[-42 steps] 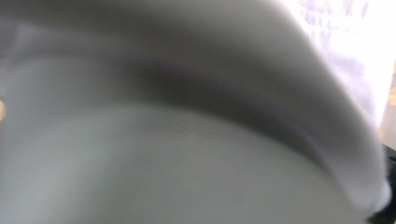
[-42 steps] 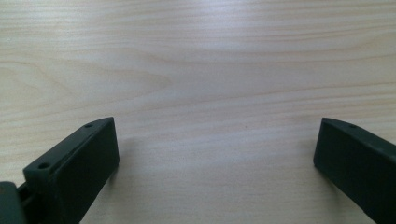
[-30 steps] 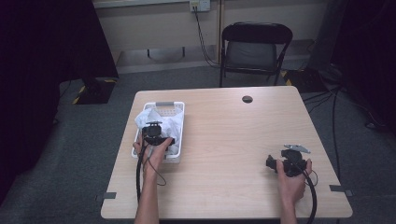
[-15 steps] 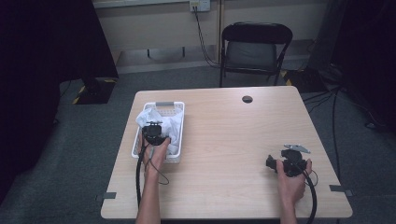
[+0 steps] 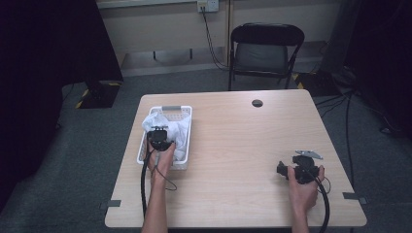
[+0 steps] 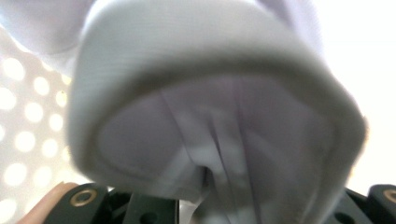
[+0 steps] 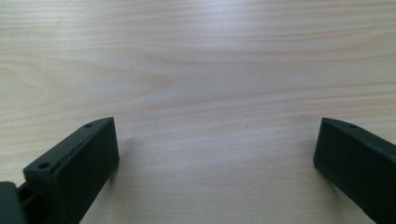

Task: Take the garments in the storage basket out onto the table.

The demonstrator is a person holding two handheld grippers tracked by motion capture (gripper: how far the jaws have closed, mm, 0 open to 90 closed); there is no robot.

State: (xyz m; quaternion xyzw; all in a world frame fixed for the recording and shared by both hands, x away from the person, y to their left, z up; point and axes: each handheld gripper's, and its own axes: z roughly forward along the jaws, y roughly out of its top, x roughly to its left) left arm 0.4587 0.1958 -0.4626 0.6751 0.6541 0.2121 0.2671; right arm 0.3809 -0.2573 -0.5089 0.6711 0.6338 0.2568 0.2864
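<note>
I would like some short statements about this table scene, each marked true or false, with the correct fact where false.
1. The white cloth lies in the white basket. True.
2. The left tongs are open above bare table. False: they have just been closing and are shut on the white cloth, which bunches between the jaws in the left gripper view.
3. The right tongs stand open over bare wood. True.
4. The right tongs hold a cup. False: nothing is between their jaws.
5. A black chair stands beyond the far edge of the table. True.
6. The basket sits at the table's right side. False: it sits at the left.
</note>
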